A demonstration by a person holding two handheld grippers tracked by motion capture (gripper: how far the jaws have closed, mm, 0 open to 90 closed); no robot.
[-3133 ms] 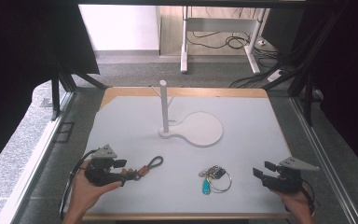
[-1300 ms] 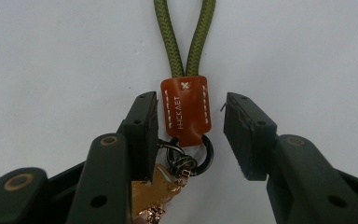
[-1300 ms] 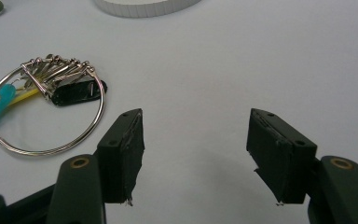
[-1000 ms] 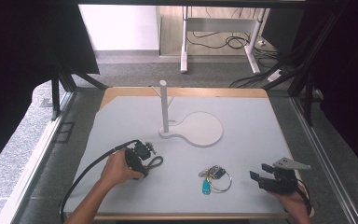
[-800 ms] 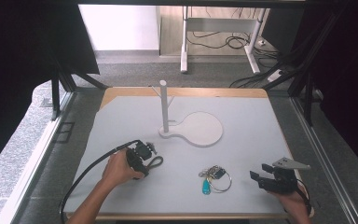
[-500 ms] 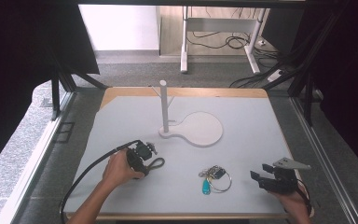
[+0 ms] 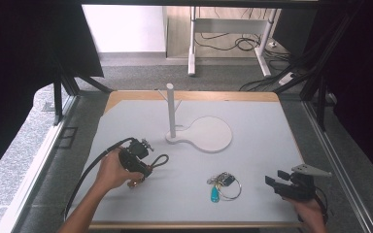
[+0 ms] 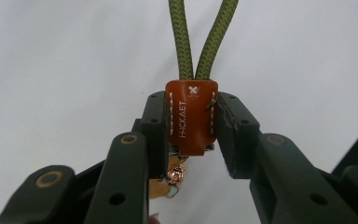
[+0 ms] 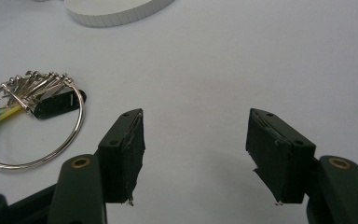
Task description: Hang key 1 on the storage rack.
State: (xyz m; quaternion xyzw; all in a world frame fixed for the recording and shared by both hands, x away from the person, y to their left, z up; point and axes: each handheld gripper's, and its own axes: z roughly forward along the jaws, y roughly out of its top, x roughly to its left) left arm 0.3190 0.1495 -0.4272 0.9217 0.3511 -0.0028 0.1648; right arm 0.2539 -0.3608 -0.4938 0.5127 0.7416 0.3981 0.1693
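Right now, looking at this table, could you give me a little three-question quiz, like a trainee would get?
1. True or false: the left gripper is shut on the brown leather tab of the green cord keychain.
2. What lies nearest the right gripper? A) key ring with keys B) white peg stand C) the cord keychain
3. Fill in: the right gripper's jaws stand ____.

Key: 1 true; 2 A; 3 open, with nothing between them.

The brown leather tag (image 8: 191,116) reads roughly "HICKAET" under a cross mark.
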